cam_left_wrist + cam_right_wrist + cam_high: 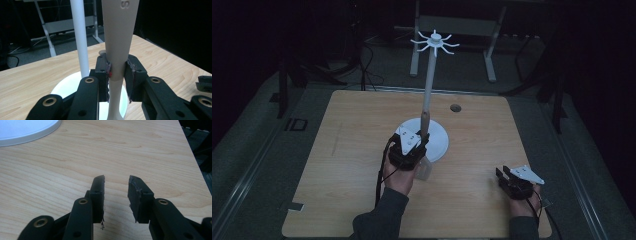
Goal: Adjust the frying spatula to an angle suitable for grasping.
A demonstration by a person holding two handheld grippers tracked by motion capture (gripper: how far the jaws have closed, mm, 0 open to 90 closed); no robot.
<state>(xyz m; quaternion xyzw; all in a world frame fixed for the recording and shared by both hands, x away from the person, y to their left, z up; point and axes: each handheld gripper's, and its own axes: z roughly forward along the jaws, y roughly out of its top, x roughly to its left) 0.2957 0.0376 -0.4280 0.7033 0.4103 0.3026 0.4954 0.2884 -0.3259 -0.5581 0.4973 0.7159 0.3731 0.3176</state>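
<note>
Spatula [119, 42] pinched upright in left fingers [130, 75] beside stand pole [80, 37], over base [439, 142]. Right fingers [135, 195] spread, idle on bench [150, 152]. Next, likely: lift to top hooks [435, 42].

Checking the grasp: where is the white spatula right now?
High view, left of centre: white spatula clamped in the left gripper, beside the stand.

Only readable bits: an embossed "S" near the top of the cream plastic utensil handle [120, 37], and "ID" on the grey floor [296, 124] left of the surface.
</note>
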